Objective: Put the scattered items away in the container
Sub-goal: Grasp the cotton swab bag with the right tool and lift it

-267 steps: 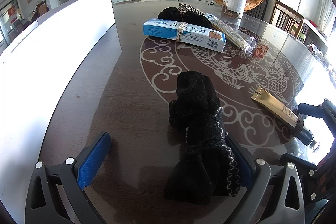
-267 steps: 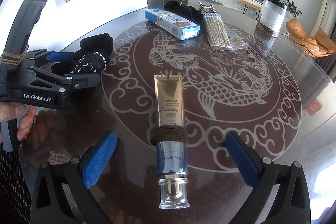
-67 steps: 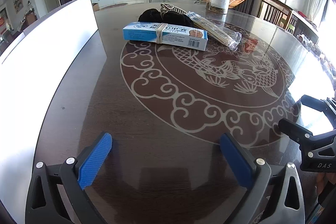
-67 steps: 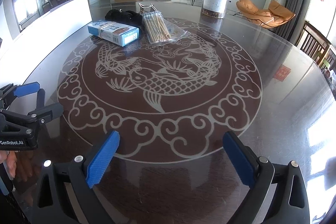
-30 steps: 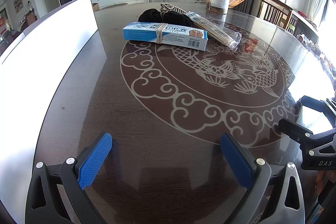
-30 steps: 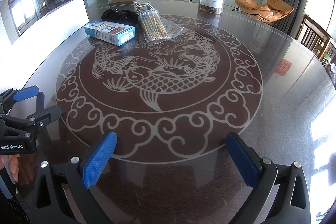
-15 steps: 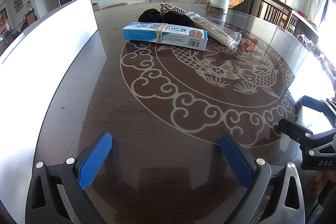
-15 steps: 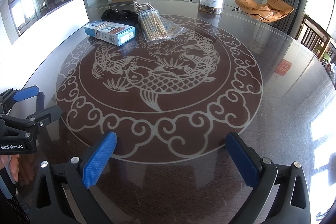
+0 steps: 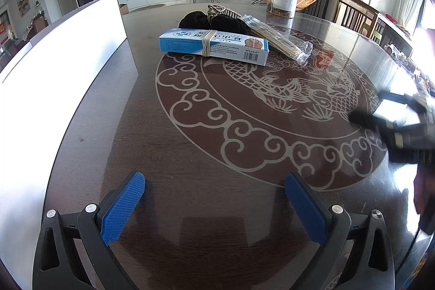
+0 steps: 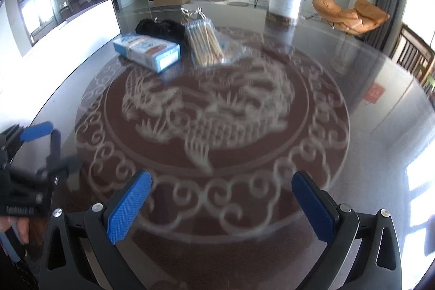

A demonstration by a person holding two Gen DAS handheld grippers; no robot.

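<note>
Three scattered items remain in a cluster at the far edge of the round dark table with the pale fish medallion [image 9: 244, 143]: a blue and white cardboard box bound with a rubber band [image 9: 213, 46], a clear plastic packet of wooden sticks [image 9: 277, 38] just beside it on the window side, and a black knitted bundle [image 9: 214, 21] touching the box from behind. A tall white-walled container [image 9: 62, 50] runs along the table edge opposite the windows, near the box.

Both tongs are spread wide and carry nothing. The left gripper [image 9: 214, 208] hangs low over bare tabletop, well apart from the box. The right gripper [image 10: 221, 204] is likewise empty, and its view is smeared, which suggests it is travelling toward the cluster.

The step in hand looks like a reach for the next item. The box is the nearest and stiffest target, so the right gripper would do well to straddle its narrow width near the rubber band. Closing should come only once both pads flank the cardboard, lest the sticks packet be nudged aside.
</note>
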